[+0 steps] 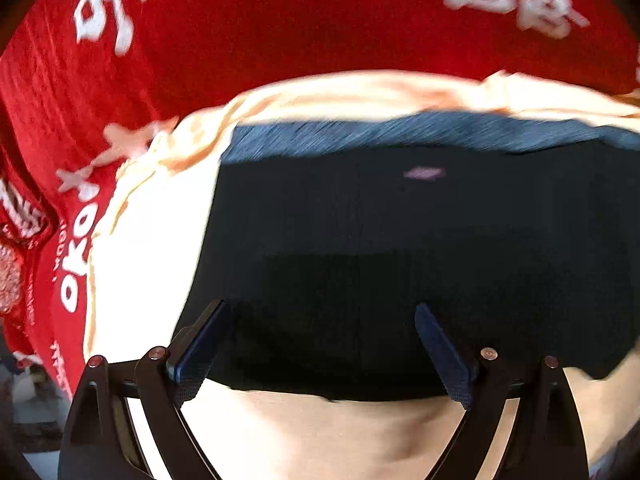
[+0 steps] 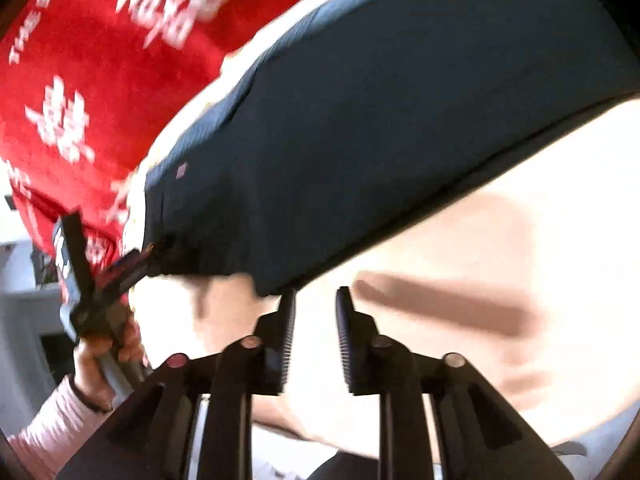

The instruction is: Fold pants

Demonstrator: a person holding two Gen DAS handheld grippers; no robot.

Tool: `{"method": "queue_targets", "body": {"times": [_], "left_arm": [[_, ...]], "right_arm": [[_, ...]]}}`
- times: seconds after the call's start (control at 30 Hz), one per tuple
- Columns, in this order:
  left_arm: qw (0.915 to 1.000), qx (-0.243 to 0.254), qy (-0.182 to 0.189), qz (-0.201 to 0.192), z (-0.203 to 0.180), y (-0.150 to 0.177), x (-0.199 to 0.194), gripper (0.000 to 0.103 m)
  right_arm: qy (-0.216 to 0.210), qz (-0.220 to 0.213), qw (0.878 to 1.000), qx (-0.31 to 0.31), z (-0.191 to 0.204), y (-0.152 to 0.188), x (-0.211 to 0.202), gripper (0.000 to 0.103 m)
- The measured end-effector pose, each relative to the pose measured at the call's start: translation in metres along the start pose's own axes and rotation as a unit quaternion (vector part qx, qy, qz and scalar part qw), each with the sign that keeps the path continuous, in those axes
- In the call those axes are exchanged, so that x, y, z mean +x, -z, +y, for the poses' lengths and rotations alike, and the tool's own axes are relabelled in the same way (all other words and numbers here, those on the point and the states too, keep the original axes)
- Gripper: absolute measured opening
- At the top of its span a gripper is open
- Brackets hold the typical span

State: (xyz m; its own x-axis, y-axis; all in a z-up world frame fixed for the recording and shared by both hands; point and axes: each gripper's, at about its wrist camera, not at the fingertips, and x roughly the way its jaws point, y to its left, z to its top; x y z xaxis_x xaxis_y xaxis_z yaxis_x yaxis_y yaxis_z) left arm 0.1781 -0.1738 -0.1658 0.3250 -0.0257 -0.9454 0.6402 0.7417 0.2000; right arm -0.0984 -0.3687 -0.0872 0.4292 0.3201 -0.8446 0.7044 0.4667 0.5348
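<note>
The dark navy pants [image 1: 400,240] lie folded on a cream sheet [image 1: 152,240]. In the left wrist view my left gripper [image 1: 320,320] is open, its two fingers spread wide over the near edge of the pants. In the right wrist view the pants [image 2: 380,120] stretch from the lower left to the upper right. My right gripper [image 2: 316,300] is open with a narrow gap, just below the pants' near edge and touching nothing. The left gripper [image 2: 132,264] shows there at the pants' left corner, held by a hand.
A red cloth with white print [image 1: 280,20] lies beyond the cream sheet and also shows in the right wrist view [image 2: 100,80]. The cream sheet [image 2: 480,280] spreads to the right of the pants. A white wall and shelf [image 2: 20,280] are at far left.
</note>
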Motion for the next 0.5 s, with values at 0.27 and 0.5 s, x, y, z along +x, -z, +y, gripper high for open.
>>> {"method": "queue_targets", "body": {"times": [0.27,0.5], "left_arm": [[0.9935,0.021,0.112,-0.003,-0.112,-0.006,-0.018,0.094],[0.9945,0.042,0.095,0.004,-0.141,0.016,-0.009,0.094]], "right_arm": [[0.030,-0.052,0.995,0.081,-0.050,-0.049,-0.031,0.015],[0.037,-0.050,0.994,0.094,-0.061,-0.036,-0.019,0.009]]}}
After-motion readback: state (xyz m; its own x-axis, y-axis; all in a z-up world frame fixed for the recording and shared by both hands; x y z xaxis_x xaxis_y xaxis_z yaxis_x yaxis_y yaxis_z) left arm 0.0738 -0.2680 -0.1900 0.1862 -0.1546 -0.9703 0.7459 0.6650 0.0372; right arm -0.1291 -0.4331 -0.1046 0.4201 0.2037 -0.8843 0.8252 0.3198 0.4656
